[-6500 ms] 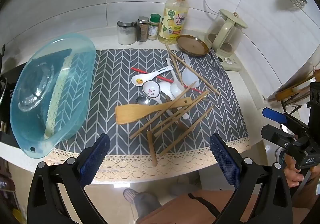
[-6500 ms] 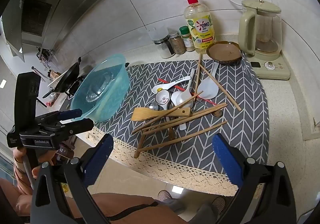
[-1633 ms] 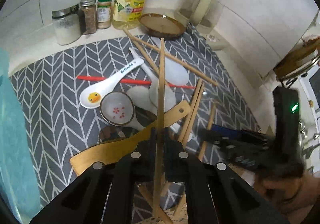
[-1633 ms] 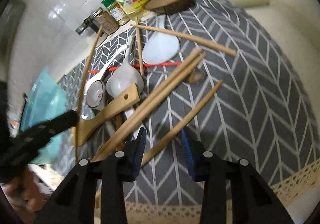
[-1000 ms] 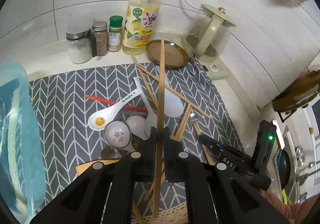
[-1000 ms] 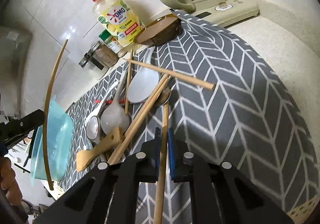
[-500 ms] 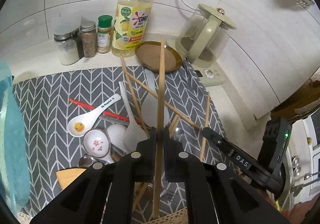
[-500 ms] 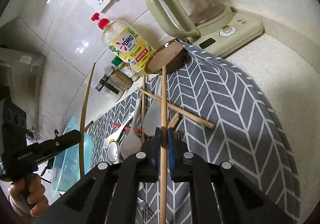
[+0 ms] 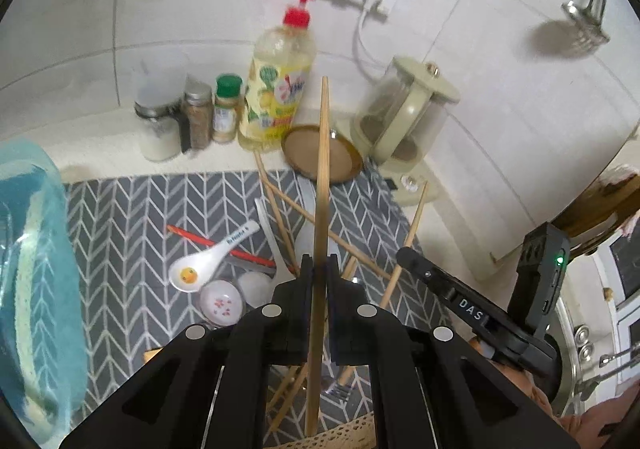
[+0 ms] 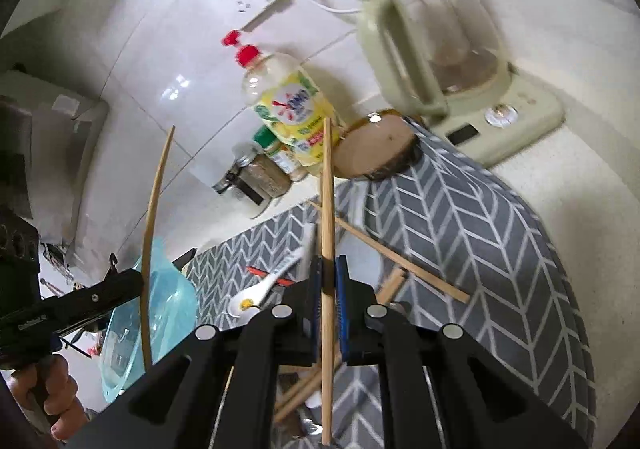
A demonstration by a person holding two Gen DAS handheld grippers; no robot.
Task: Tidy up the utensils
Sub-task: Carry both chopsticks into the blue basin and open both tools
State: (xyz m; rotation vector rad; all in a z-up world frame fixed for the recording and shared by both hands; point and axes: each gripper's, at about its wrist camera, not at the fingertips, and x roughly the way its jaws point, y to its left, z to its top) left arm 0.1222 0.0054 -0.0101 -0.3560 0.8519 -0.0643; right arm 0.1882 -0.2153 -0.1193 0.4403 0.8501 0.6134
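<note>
My left gripper (image 9: pixel 318 269) is shut on a long wooden chopstick (image 9: pixel 322 177) that points forward, lifted above the mat. My right gripper (image 10: pixel 329 273) is shut on a second wooden chopstick (image 10: pixel 327 209), also lifted. Each gripper shows in the other's view: the right one (image 9: pixel 408 255) with its chopstick (image 9: pixel 410 233), the left one (image 10: pixel 132 281) with its chopstick (image 10: pixel 154 217). More chopsticks (image 9: pixel 304 215), white ceramic spoons (image 9: pixel 208 257), a white rice paddle (image 9: pixel 306 209) and a red chopstick (image 9: pixel 208 241) lie piled on the grey chevron mat (image 9: pixel 132 217).
A teal plastic basin (image 9: pixel 32 269) stands at the mat's left edge. Spice jars (image 9: pixel 196 121), a yellow soap bottle (image 9: pixel 280 89), a brown saucer (image 9: pixel 344 157) and a glass kettle (image 9: pixel 408 117) line the tiled wall. A wooden rack (image 9: pixel 600 205) is at the far right.
Both grippers have risen and tilted up with their chopsticks, so more of the wall shows. The pile on the mat has not moved.
</note>
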